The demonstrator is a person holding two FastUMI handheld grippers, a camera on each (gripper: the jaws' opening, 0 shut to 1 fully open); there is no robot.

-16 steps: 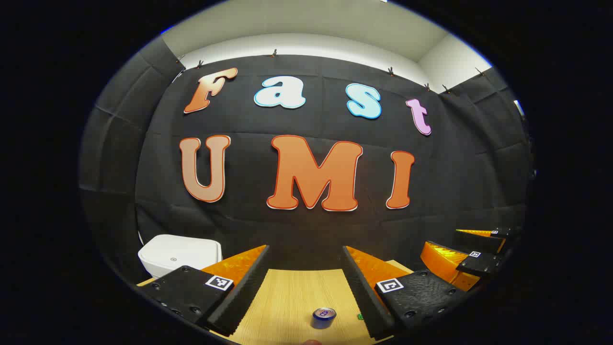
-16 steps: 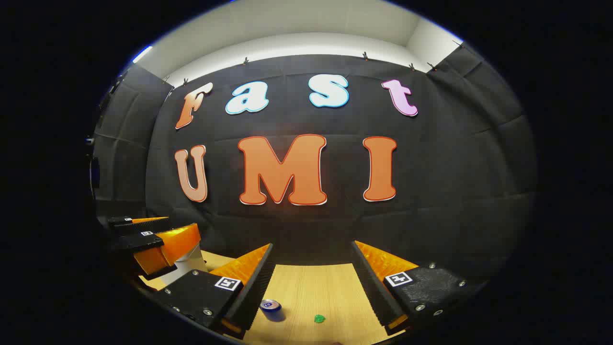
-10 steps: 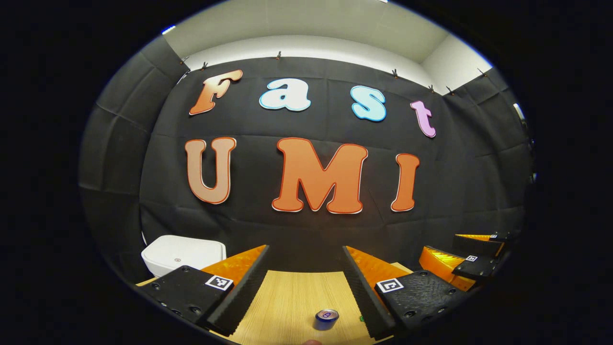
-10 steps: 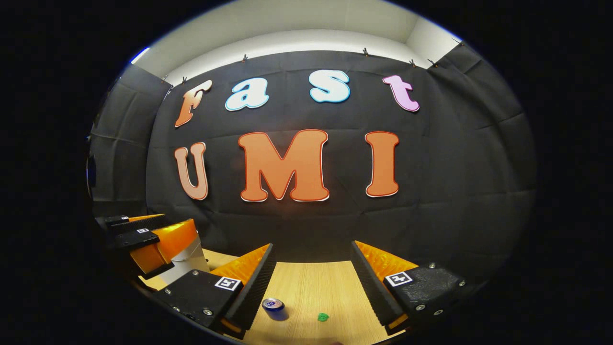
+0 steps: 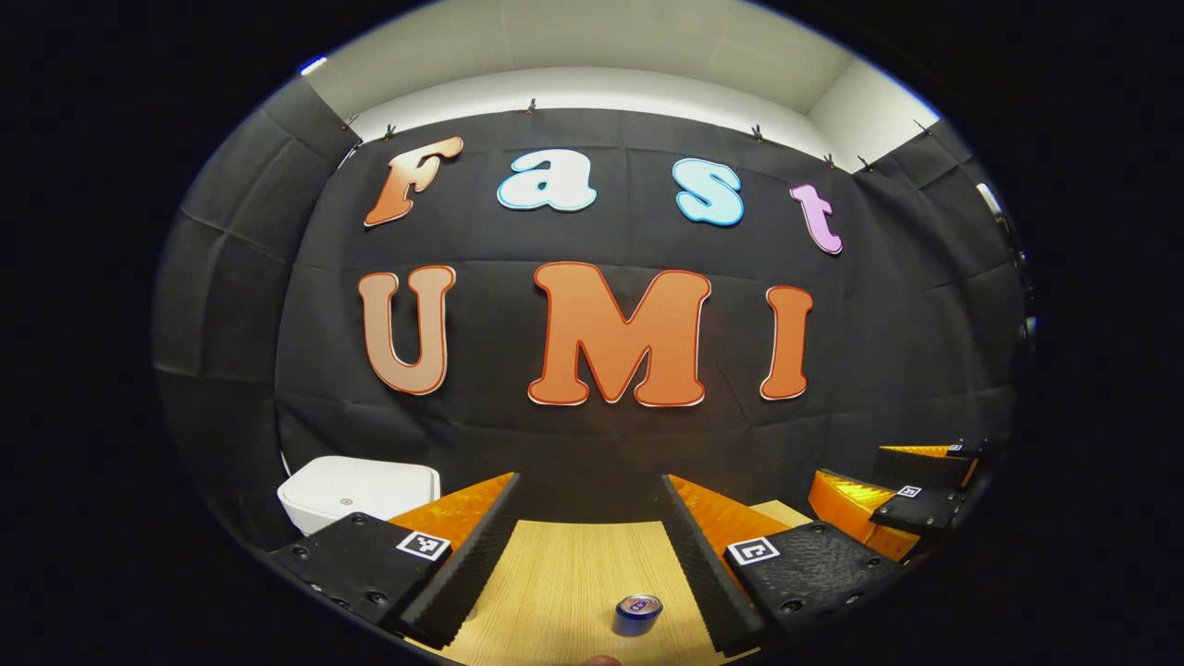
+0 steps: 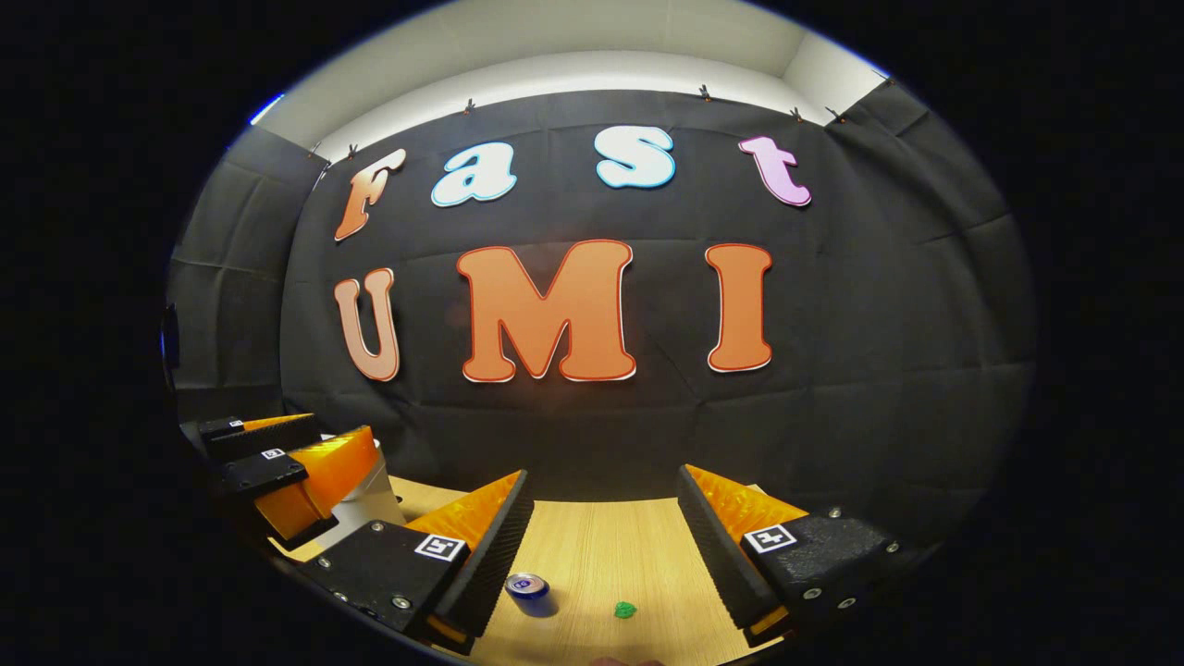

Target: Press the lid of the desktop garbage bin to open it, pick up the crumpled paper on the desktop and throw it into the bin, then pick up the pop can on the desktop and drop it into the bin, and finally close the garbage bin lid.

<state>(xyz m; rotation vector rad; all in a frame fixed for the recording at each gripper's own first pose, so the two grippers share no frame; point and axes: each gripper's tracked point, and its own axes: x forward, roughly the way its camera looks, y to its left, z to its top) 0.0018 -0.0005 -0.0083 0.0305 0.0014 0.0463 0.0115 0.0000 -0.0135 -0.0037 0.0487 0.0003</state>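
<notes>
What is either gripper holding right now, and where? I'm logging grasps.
Nothing: left gripper and right gripper are open above the desk; pop can stands free.

Both views high above desk (image 5: 564,573), facing back wall; shared: pop can (image 5: 637,613), desk.

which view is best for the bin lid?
Left gripper view: the bin sits at lower left with its shut white lid's top in plain sight. In the right gripper view the left tool covers most of it, leaving a white sliver.
</notes>
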